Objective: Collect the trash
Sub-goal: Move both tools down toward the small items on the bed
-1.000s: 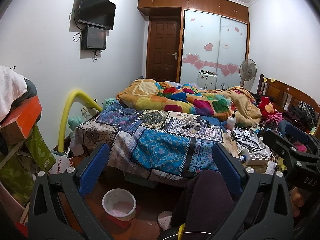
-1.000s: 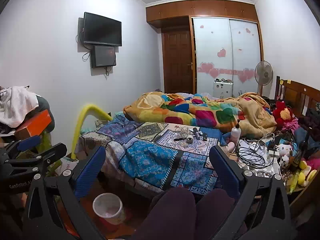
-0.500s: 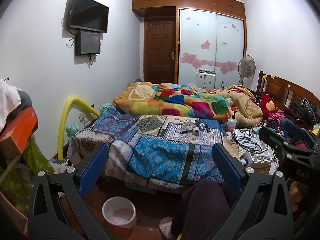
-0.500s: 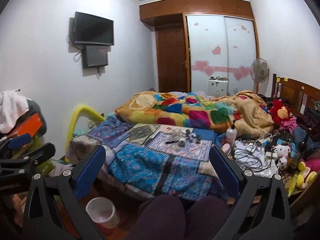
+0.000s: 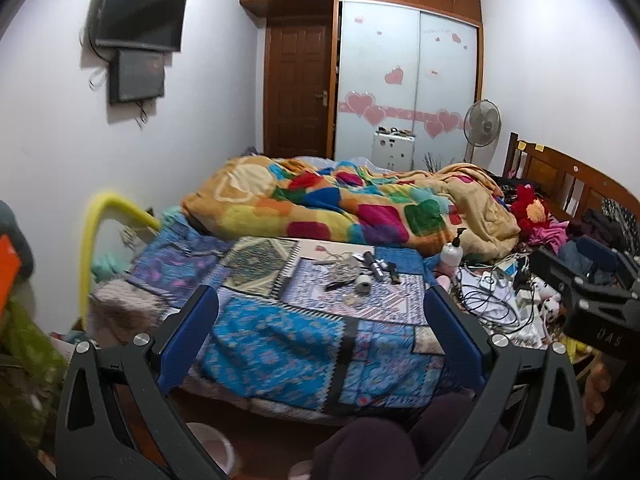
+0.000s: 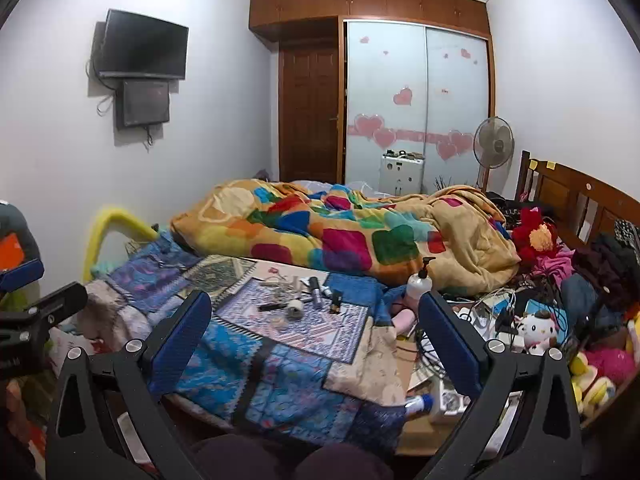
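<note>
Most of both views is filled by the bed (image 5: 280, 344), which serves as the landmark for everything else: its near end is covered by a blue patchwork quilt (image 6: 288, 360), and a bright multicoloured blanket (image 5: 340, 208) lies bunched across its middle. Behind the bed stand a brown door (image 5: 298, 92) and a sliding wardrobe (image 5: 408, 80) with pink heart stickers, with a pedestal fan (image 6: 493, 146) at the bed's far right corner beside the wooden headboard (image 6: 580, 196). On the wall left of the bed hangs a dark television (image 5: 140, 12). Along the bed's right side, by the headboard, a heap of clothes, cables and soft toys (image 6: 536, 320) is piled up (a red plush sits at its far end). A white pump bottle (image 6: 418, 280) stands upright on the bed where the quilt meets the blanket. Small loose clutter (image 5: 360, 276), the likeliest trash here, lies scattered on the quilt in the middle of the bed, near the bottle; what each piece is I cannot tell. On the floor at the bed's foot, the rim of a pale bin (image 5: 212, 446) shows, blurred. Both tools hover over the bed's foot, touching nothing: the left gripper (image 5: 320, 340) is spread wide and empty, and the right gripper (image 6: 314, 336) is likewise released and empty.
</note>
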The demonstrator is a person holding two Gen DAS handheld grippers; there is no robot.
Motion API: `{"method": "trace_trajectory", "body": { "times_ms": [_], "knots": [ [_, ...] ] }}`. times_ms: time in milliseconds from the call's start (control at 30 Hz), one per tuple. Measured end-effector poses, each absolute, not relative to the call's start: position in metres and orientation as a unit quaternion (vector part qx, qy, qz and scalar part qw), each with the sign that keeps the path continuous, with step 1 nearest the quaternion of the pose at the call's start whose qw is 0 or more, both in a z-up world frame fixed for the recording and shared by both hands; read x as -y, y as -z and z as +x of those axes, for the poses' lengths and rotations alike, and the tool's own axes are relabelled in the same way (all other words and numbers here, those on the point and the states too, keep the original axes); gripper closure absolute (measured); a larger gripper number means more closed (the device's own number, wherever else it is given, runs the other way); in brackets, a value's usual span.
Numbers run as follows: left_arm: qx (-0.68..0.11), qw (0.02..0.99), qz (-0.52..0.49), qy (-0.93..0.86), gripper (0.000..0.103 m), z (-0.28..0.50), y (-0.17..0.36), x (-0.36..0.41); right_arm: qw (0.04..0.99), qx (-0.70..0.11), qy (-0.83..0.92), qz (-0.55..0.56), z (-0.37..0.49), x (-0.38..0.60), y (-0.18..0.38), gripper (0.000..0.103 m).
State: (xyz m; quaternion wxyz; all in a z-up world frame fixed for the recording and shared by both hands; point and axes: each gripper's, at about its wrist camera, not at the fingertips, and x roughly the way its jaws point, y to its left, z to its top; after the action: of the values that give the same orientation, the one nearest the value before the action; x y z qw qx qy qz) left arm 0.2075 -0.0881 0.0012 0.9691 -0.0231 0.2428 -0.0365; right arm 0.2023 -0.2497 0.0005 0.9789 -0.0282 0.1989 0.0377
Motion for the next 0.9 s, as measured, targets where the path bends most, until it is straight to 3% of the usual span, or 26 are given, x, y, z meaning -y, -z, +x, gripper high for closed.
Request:
{"method": "trace_trajectory", "body": {
  "times_ms": [300, 533, 900],
  "knots": [
    [-0.307, 0.950, -0.035, 0.036, 0.000, 0.316, 0.048, 0.113, 0.965, -0.254, -0.054, -0.037, 0.282, 0.276, 0.031, 0.000],
    [-0.364, 0.929, -0.060, 0.040, 0.009, 0.394, 0.101, 0.123, 0.939, -0.331, -0.092, 0.005, 0.362, 0.288, 0.075, 0.001],
    [-0.414, 0.907, -0.079, 0.028, 0.008, 0.479, 0.178, 0.109, 0.889, -0.434, -0.133, 0.062, 0.479, 0.282, 0.153, 0.023]
  ]
}}
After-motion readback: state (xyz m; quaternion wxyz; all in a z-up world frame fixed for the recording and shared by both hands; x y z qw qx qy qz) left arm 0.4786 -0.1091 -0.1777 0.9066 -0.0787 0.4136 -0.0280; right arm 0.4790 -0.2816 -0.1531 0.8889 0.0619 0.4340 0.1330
